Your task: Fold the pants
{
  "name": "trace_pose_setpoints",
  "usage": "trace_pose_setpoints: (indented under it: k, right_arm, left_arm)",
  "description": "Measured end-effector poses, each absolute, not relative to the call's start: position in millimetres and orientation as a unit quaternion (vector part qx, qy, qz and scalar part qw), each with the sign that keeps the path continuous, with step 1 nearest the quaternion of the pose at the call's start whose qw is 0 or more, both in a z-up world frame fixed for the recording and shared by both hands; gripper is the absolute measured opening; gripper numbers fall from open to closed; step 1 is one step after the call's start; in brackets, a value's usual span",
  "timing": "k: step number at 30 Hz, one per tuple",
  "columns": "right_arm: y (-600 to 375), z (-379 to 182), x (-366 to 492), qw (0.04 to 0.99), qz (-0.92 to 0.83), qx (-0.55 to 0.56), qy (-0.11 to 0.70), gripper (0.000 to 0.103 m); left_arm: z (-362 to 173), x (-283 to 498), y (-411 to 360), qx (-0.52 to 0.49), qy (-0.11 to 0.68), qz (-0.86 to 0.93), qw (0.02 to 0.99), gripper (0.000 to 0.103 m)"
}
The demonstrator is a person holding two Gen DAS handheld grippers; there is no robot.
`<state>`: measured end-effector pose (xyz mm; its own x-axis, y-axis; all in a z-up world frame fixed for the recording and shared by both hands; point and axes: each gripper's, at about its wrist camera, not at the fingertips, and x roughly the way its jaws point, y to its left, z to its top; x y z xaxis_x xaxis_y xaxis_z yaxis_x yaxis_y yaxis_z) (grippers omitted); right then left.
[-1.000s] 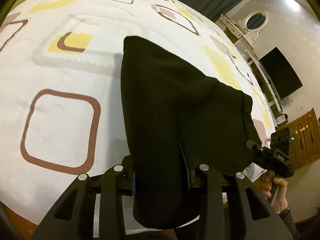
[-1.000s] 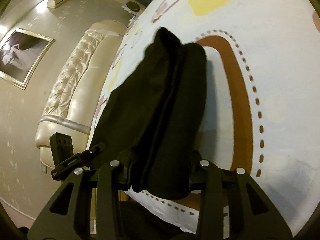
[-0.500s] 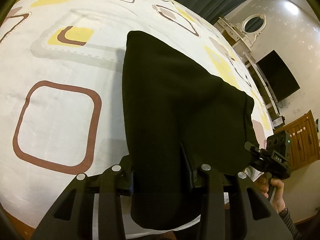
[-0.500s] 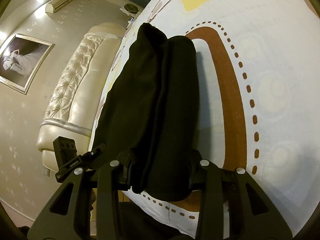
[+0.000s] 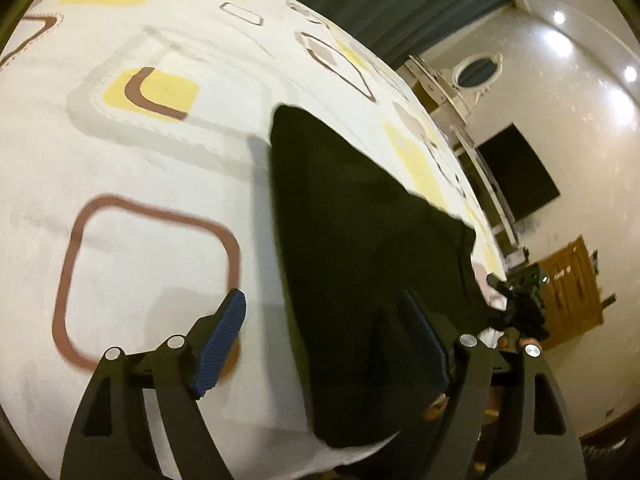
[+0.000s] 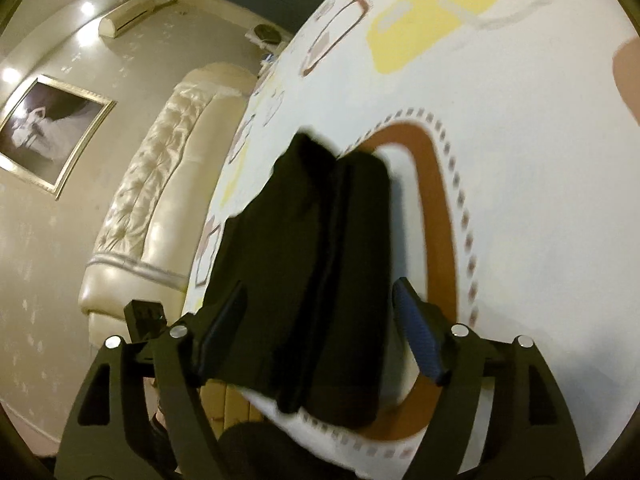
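Since a second ago: both grippers' jaws have just been opening, black pants [image 5: 360, 240] dropped | left gripper [image 5: 332, 344], right gripper [image 6: 320, 340] wide, empty | pants folded at bed [image 5: 120, 160] near edge | next: withdraw, check fold.

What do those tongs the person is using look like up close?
Both tongs, left and right, are matte black, with angular open-frame fingers, round silver bolts at the joints and ribbed blue pads on the inner faces. No cables or sleeves show.
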<state>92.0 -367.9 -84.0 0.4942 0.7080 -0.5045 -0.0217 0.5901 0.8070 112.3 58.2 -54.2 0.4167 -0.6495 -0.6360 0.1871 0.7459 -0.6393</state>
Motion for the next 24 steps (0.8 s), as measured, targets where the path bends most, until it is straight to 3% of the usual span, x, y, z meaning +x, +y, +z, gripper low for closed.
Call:
trace_pose_setpoints:
  k: [14, 16, 17, 18, 24]
  right_arm:
    - [-347.5, -96.7, 189.2, 0.760, 0.258, 0.365, 0.471, 0.078]
    - [-344.0, -96.7, 190.5, 0.758, 0.264, 0.357, 0.477, 0.062]
    - [-343.4, -99.5, 191.1, 0.754, 0.267, 0.356, 0.483, 0.052]
    - [-343.4, -101.6, 191.3, 0.752, 0.268, 0.359, 0.484, 0.046]
    - [-345.5, -91.7, 180.8, 0.768, 0.275, 0.355, 0.456, 0.035]
  left_arm:
    - [-77.3, 210.2, 24.5, -0.262, 0.500, -0.266, 0.782, 0.082]
    - [-78.0, 211.4, 21.5, -0.247, 0.498, -0.268, 0.787, 0.072]
    - [-79.7, 210.9, 21.9, -0.237, 0.500, -0.267, 0.789, 0.053]
    - [-82.2, 211.0, 18.4, -0.230, 0.506, -0.272, 0.786, 0.047]
    - [-71.1, 208.4, 9.6, -0.198, 0.493, -0.257, 0.807, 0.030]
